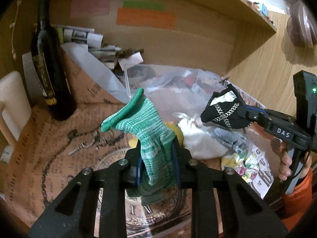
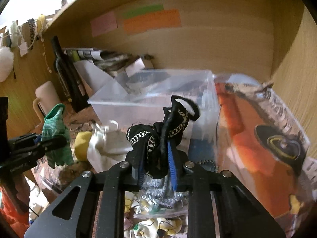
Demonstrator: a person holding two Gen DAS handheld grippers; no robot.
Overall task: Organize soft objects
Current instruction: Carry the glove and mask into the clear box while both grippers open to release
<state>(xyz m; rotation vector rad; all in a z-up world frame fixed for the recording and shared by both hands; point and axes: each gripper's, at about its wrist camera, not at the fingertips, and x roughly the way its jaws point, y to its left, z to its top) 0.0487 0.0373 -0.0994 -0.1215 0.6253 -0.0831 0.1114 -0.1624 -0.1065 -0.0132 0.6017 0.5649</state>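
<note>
My left gripper (image 1: 157,164) is shut on a green knitted glove (image 1: 146,136) and holds it up above the paper-covered desk; the glove also shows in the right wrist view (image 2: 57,136). My right gripper (image 2: 156,164) is shut on a black cloth piece with chain trim (image 2: 164,134), lifted in front of a clear plastic box (image 2: 158,97). In the left wrist view the black piece (image 1: 225,109) hangs from the right gripper (image 1: 247,115) at the right. A white cloth (image 1: 200,140), a yellow soft thing (image 1: 176,132) and a grey knit item (image 1: 229,138) lie on the desk.
A dark wine bottle (image 1: 49,63) stands at the left beside a white mug (image 1: 11,107). Papers and a clear bag (image 1: 174,79) fill the back of the wooden alcove. A floral cloth (image 1: 241,164) lies at the right. A glossy orange magazine (image 2: 257,130) leans at the right.
</note>
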